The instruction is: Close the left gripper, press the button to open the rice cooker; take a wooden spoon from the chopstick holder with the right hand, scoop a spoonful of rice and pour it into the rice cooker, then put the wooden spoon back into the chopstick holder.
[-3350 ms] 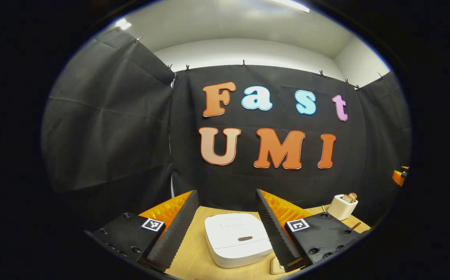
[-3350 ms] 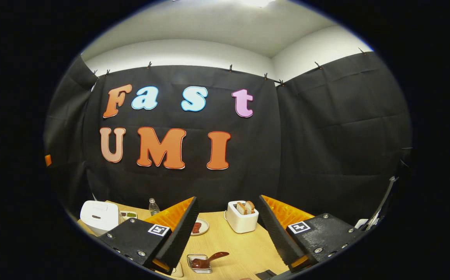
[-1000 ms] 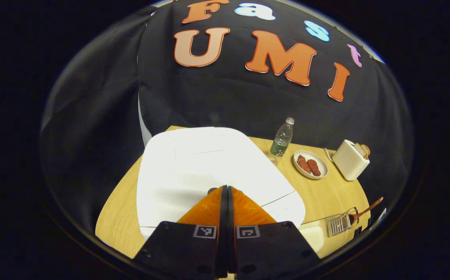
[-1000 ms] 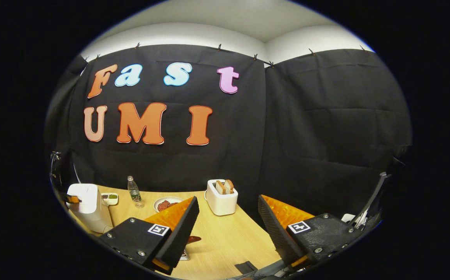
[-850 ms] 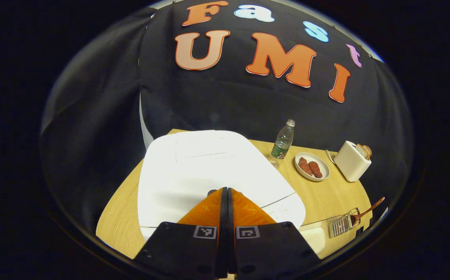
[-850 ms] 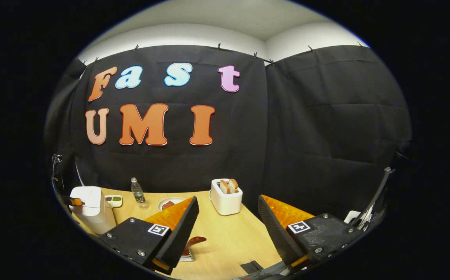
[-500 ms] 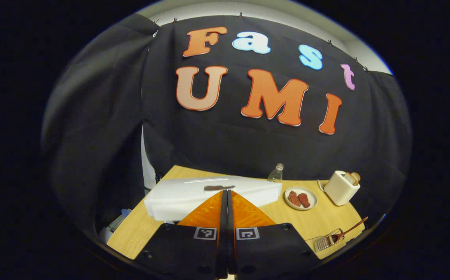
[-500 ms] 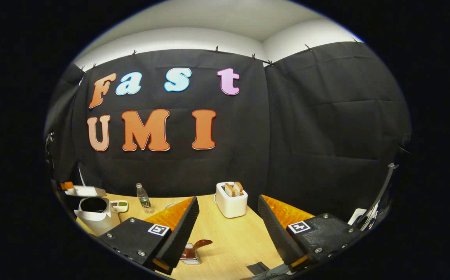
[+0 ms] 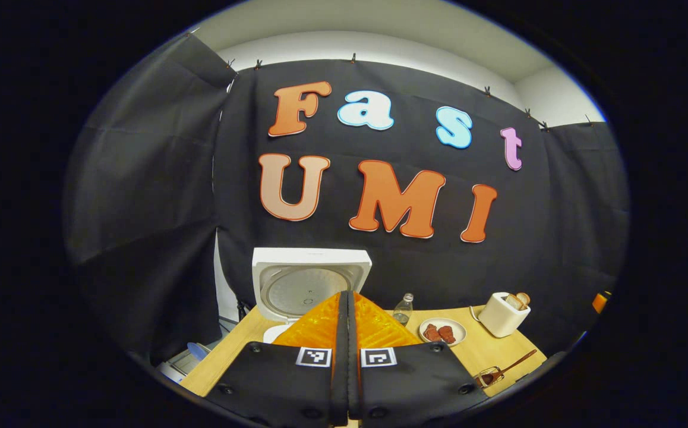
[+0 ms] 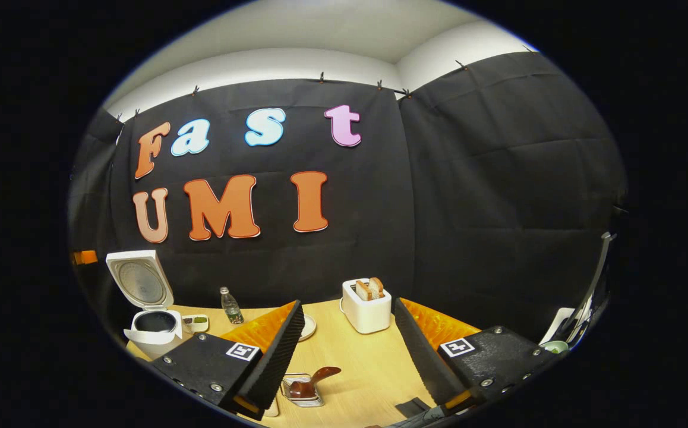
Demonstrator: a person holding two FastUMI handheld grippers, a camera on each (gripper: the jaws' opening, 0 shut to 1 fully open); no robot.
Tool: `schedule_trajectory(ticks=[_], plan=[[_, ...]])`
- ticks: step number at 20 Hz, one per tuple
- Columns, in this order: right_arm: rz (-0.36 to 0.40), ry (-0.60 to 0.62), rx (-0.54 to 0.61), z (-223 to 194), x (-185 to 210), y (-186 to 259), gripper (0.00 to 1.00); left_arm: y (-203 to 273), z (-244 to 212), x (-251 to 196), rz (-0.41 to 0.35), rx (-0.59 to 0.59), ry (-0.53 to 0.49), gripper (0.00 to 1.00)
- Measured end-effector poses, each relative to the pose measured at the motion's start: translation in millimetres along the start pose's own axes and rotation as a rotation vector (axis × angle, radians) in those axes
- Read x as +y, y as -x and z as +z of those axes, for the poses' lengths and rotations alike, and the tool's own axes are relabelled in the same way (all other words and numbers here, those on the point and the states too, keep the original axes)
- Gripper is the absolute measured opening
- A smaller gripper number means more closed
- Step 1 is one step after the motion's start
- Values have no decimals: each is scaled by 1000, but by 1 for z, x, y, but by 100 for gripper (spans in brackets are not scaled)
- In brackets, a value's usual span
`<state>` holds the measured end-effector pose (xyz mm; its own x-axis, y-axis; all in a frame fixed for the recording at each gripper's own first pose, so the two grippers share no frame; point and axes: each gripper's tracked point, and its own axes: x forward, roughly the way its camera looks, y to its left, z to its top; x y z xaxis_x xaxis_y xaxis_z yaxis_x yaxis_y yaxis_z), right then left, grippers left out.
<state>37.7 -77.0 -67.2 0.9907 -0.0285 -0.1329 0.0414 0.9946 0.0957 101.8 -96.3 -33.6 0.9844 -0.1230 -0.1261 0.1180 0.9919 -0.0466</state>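
Note:
The white rice cooker [image 10: 152, 333] stands open at the table's left end, its lid [image 9: 311, 276] upright and the dark pot showing inside. My left gripper [image 9: 347, 295] is shut with nothing between its fingers, raised in front of the cooker and apart from it. A wire chopstick holder [image 10: 300, 390] lies on the table with a brown wooden spoon [image 10: 322, 375] resting in it; the spoon's handle [image 9: 517, 360] points up to the right. My right gripper [image 10: 349, 305] is open and empty, above the table just behind the holder.
A white toaster [image 10: 367, 311] with bread stands at the back, with a plate [image 9: 442, 333] of red-brown food and a small water bottle [image 10: 231, 307] to its left. A small dish [image 10: 195, 322] with green bits sits beside the cooker.
The cooker's lid has swung from shut to fully upright. My left gripper, still shut, has lifted off the lid and pulled back. The right gripper has stayed open, drifting only slightly.

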Motion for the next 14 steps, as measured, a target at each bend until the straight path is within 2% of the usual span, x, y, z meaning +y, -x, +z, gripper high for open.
schedule_trajectory(ticks=[3, 6, 9, 13, 14], plan=[[-3, -5, 11, -13, -11, -2, 95, 17, 25, -16, 20, -47, -22, 5], [3, -24, 22, -30, -20, -9, 95, 28, 44, -16, 71, -90, -14, 2], [5, -31, 72, -60, -25, -18, 95, 44, 60, -14, 120, -145, -49, 6], [29, -62, 135, -98, -22, -27, 95, 58, 63, -29, 109, -148, -47, 5], [35, -64, 153, -106, -21, -30, 95, 59, 62, -32, 110, -146, -41, 20]])
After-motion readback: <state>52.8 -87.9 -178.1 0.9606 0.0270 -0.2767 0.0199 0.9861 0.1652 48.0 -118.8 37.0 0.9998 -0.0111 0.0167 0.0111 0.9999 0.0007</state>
